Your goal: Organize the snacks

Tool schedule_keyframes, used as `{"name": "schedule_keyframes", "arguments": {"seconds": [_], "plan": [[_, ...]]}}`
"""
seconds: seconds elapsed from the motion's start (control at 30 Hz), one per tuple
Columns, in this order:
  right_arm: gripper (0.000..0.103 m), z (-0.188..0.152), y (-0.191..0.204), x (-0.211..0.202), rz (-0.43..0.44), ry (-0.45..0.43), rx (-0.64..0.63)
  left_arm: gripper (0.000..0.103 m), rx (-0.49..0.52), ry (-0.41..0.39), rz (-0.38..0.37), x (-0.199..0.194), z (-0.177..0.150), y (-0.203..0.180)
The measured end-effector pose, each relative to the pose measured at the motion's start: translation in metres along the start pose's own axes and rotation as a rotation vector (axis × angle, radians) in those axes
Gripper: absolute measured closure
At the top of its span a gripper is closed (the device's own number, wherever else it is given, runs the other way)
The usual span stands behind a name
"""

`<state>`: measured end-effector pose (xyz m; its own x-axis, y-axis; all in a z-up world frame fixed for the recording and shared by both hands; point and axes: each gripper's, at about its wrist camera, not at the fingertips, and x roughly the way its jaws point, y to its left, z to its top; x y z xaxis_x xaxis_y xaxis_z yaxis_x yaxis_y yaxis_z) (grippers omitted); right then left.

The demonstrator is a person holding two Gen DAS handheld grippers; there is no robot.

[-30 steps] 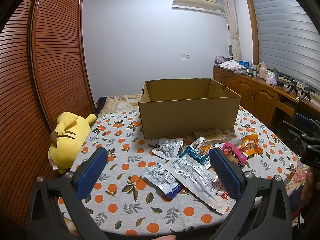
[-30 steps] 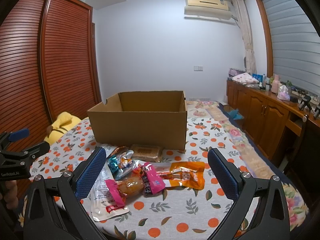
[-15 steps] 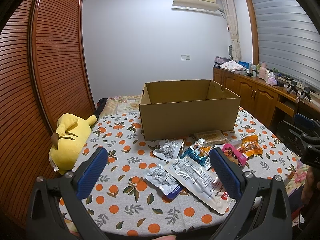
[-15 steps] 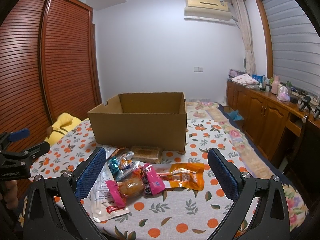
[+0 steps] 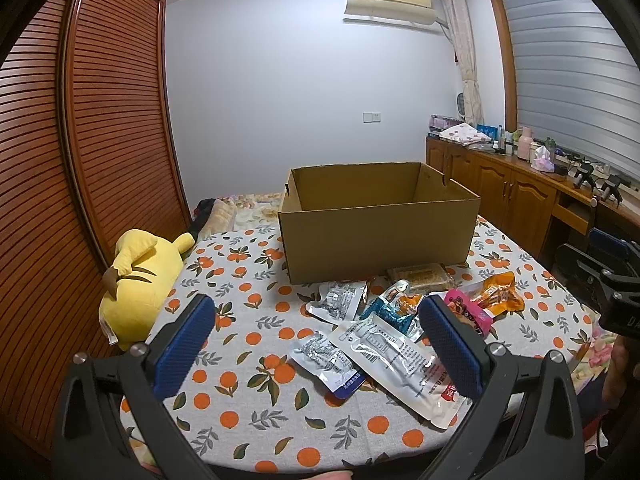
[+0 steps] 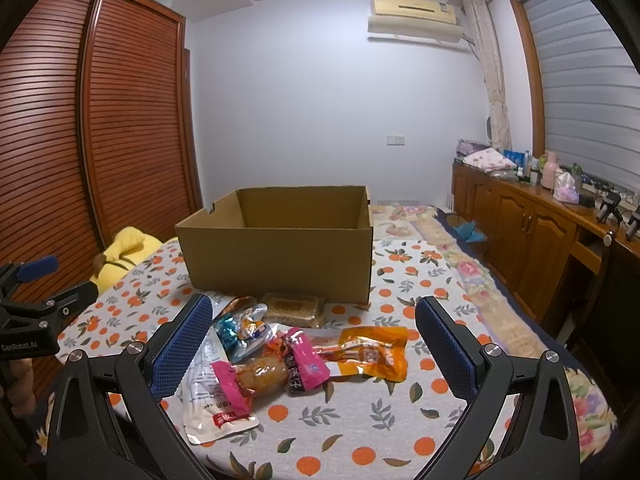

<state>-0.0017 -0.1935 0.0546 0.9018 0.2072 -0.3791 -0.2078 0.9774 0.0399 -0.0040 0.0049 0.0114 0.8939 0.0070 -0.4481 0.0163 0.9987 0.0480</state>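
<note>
An open cardboard box (image 5: 378, 224) is sitting on a table (image 5: 256, 344) covered in an orange-print cloth, its top flaps gone or folded away and what shows of its inside looking bare. In front of the box, on the side nearer the cameras, a heap of snack packets is lying loose on the cloth: a brown cracker pack (image 5: 420, 274) is resting just beside the box's front wall, a small silver sachet (image 5: 338, 298) is lying in front of the box toward its left corner, and a blue-and-orange wrapper (image 5: 394, 312) is sitting in front of the cracker pack. A long clear pouch (image 5: 396, 364) is overlapping a second silver sachet (image 5: 326, 360), both farther from the box than the blue wrapper. A pink-ended sausage pack (image 6: 266, 374) and an orange pouch (image 6: 370, 354) are lying in front of the box's right half, touching each other. A yellow plush toy (image 5: 136, 284) is slumping off the box's left side, well apart from it.

The left gripper (image 5: 316, 344) is hovering above the pouch and sachet, its blue-padded jaws spread wide and holding nothing. The right gripper (image 6: 312, 348) is hanging over the sausage pack, jaws likewise wide apart and empty.
</note>
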Motion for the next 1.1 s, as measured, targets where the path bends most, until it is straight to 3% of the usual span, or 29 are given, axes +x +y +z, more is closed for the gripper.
{"name": "schedule_keyframes", "arguments": {"seconds": [1.1], "plan": [[0.0,-0.0008,0.0071,0.0021,0.003,0.003,-0.004,0.0,-0.001,0.02,-0.02,0.0014,-0.0007,0.001]]}}
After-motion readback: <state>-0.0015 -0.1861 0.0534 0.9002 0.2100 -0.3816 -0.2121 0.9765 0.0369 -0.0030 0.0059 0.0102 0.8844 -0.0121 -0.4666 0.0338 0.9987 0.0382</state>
